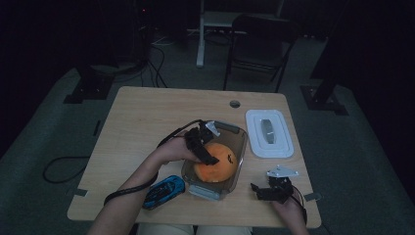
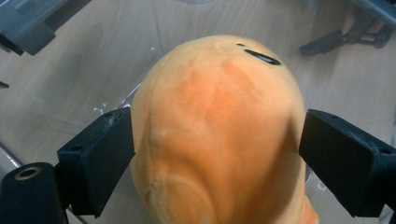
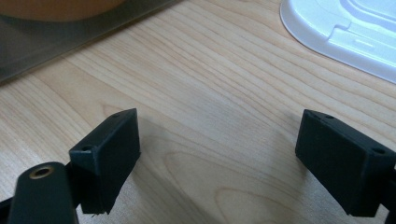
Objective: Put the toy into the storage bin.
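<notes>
The left gripper (image 1: 208,159) straddles the orange plush (image 2: 219,135) in the clear container (image 1: 237,134), jaws apparently loosened; the right gripper (image 3: 219,158) rests agape on the surface (image 1: 142,122).

Dim room, chair (image 1: 259,44) behind table (image 1: 142,122)

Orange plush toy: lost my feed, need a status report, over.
Left tool straddles orange plush toy inside clear container, pads barely off it. Right tool open, idle over table. Lid off; blue toy car alongside, nothing blocking.
</notes>
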A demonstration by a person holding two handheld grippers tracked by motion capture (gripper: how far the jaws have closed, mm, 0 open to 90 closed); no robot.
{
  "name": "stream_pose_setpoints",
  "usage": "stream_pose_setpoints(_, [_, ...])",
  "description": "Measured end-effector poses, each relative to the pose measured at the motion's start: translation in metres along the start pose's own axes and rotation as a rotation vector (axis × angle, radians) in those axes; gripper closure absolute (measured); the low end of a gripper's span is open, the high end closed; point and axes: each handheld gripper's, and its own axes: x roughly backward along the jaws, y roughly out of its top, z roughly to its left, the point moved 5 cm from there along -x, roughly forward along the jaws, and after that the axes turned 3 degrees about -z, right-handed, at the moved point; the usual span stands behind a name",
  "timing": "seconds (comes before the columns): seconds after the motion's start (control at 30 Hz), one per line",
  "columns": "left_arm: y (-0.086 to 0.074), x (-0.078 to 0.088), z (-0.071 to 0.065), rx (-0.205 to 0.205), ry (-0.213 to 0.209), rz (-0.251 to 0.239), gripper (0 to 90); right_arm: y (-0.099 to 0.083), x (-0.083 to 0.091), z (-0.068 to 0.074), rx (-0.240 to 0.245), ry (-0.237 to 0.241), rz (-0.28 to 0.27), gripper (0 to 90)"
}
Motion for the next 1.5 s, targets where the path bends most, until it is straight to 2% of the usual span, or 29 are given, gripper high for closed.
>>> stream_pose_setpoints(0.2, [-0.003,0.007,-0.004,-0.011,-0.015,-0.026,11.2,0.000,0.000,0.000,0.000,0.001,0.000,13.3])
stream_pose_setpoints(0.5, [-0.011,0.018,-0.007,-0.006,0.007,-0.053,11.3,0.000,0.000,0.000,0.000,0.000,0.000,13.3])
stream_pose_setpoints(0.6, [-0.016,0.023,-0.009,-0.004,-0.008,-0.066,11.5,0.000,0.000,0.000,0.000,0.000,0.000,13.3])
stream_pose_setpoints(0.83, [-0.020,0.036,-0.011,-0.010,0.020,-0.080,11.6,0.000,0.000,0.000,0.000,0.000,0.000,13.3])
stream_pose_setpoints(1.0, [-0.025,0.044,-0.011,-0.009,0.026,-0.095,11.6,0.000,0.000,0.000,0.000,0.000,0.000,13.3])
stream_pose_setpoints(1.17, [-0.031,0.052,-0.009,-0.004,0.039,-0.100,11.6,0.000,0.000,0.000,-0.001,0.000,0.000,13.3])
stream_pose_setpoints(1.37, [-0.041,0.059,-0.005,0.028,0.046,-0.118,11.6,0.000,0.000,0.000,0.000,0.000,0.000,13.3])
stream_pose_setpoints(1.5, [-0.048,0.065,-0.004,0.033,0.050,-0.128,11.6,0.000,0.000,0.000,0.000,0.000,0.000,13.3])
